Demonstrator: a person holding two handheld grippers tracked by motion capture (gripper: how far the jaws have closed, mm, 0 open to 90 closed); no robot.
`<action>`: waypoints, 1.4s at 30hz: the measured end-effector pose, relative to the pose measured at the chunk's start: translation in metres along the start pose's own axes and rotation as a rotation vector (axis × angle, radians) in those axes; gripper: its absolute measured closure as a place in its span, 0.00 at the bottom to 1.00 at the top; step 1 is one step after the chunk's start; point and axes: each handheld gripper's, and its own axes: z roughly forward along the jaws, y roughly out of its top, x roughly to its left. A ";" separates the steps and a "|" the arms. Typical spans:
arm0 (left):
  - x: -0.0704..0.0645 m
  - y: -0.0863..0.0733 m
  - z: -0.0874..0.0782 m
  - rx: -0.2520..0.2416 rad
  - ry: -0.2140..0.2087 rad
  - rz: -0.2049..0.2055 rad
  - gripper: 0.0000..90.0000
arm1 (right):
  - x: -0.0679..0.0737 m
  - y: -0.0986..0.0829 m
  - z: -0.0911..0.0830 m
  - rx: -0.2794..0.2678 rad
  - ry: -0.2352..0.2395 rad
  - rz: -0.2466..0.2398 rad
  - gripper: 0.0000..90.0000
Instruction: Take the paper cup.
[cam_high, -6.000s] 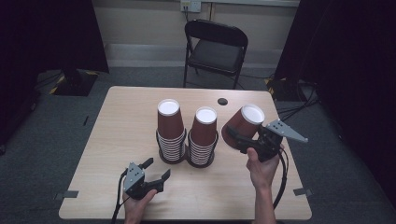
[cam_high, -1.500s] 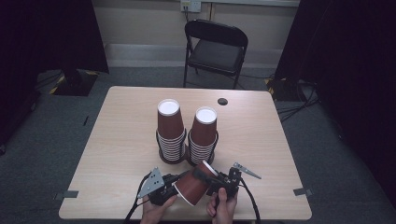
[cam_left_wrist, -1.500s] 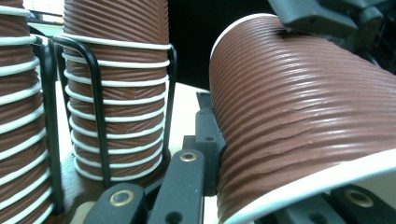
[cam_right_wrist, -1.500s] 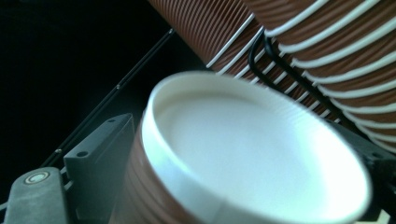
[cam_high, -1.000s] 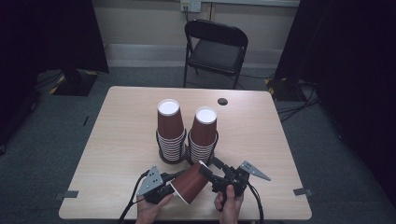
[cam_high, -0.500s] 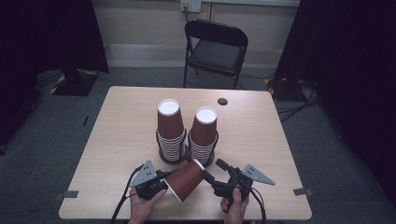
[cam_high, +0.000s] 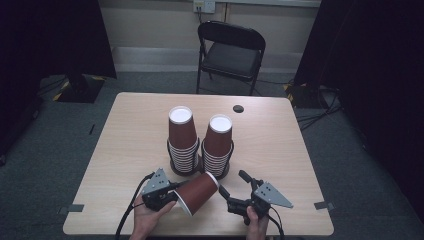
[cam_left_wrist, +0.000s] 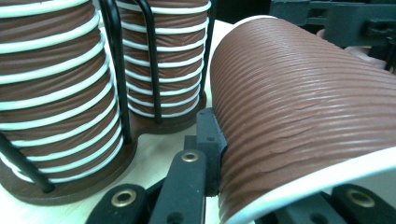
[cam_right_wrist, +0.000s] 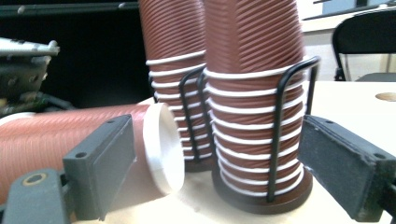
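Note:
A brown ribbed paper cup lies on its side above the table's front edge, white base toward the stacks. My left gripper is shut on its open rim; up close, the cup has a black jaw pressed against its wall. My right gripper stands open just right of the cup's base, touching nothing. Two upside-down cup stacks in black wire holders stand mid-table: the left stack and the right stack. The right stack rises beyond my open jaws.
The light wooden table has a small dark disc near its far edge. A black folding chair stands behind the table. Both hands rest at the front edge, cables trailing off it.
The cup passed from my right gripper, beside the right stack, to my left gripper at the table's front. My right gripper let go and drew back to the right.

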 end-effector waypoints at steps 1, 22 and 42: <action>0.001 0.001 -0.001 0.011 0.003 0.001 0.96 | 0.001 0.000 0.000 0.002 0.005 -0.004 0.12; 0.009 0.022 -0.004 0.124 -0.001 -0.032 0.96 | 0.026 -0.010 0.008 0.245 0.010 -0.504 0.13; 0.001 0.034 0.014 0.236 -0.035 -0.010 0.96 | 0.051 -0.015 0.021 0.341 -0.057 -0.827 0.13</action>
